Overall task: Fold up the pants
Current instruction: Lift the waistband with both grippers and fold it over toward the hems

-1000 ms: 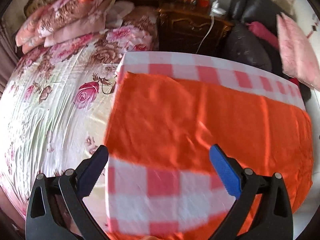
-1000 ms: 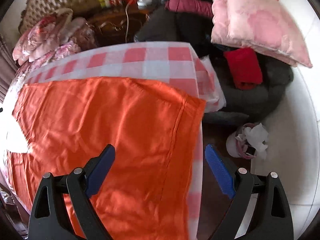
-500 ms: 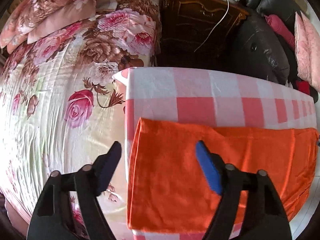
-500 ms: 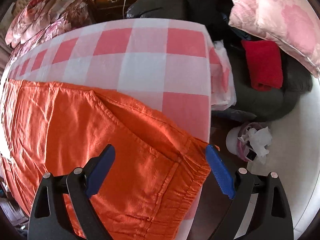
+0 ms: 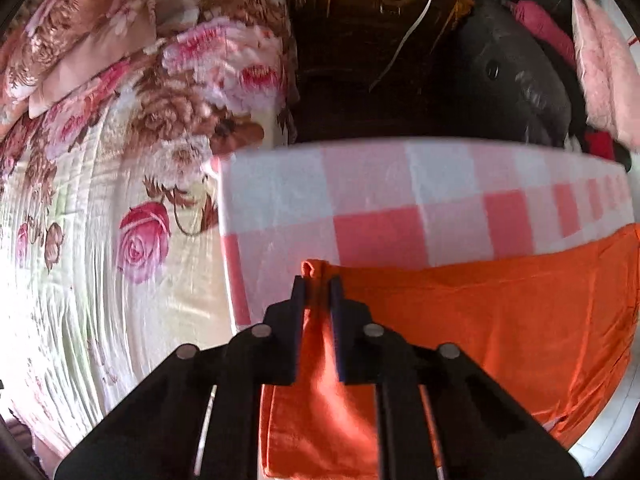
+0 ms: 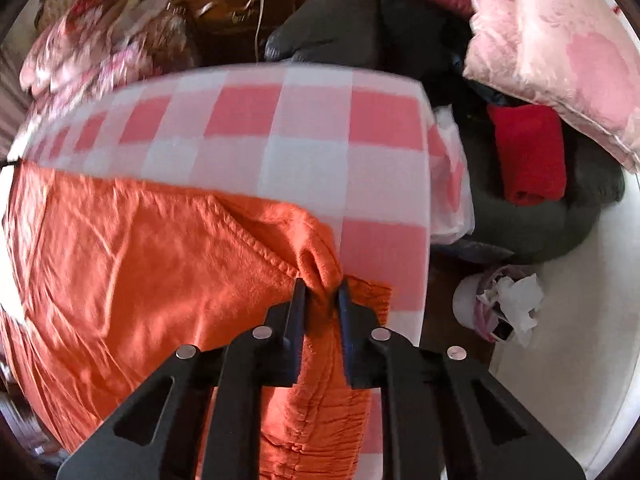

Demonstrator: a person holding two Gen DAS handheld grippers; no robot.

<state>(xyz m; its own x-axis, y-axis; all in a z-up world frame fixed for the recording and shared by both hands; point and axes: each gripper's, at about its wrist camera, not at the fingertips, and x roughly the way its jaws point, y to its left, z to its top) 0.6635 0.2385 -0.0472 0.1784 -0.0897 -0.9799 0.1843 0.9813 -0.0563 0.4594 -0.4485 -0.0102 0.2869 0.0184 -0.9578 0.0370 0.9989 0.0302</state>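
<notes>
Orange pants (image 5: 500,320) lie spread on a table under a pink-and-white checked cloth (image 5: 380,184). In the left wrist view my left gripper (image 5: 318,284) points down at the pants' far left corner; its jaws are closing, and a pinch of orange cloth stands bunched between the blue pads. In the right wrist view the pants (image 6: 140,264) stretch off to the left. My right gripper (image 6: 322,290) is over their right end by the gathered waistband, jaws closing, with a fold of orange cloth pressed between its pads above the checked cloth (image 6: 312,148).
A bed with a floral quilt (image 5: 100,220) borders the table's left edge. Behind the table stand a dark wooden cabinet (image 5: 360,40) and black bags (image 5: 516,80). To the right lie pink pillows (image 6: 560,48), a red garment (image 6: 528,156) and a small bin with tissue (image 6: 500,304) on a white floor.
Both grippers moved toward the pants' far edge and lowered. Their jaws went from wide open to closed on the orange cloth, the left at the left corner, the right near the waistband.
</notes>
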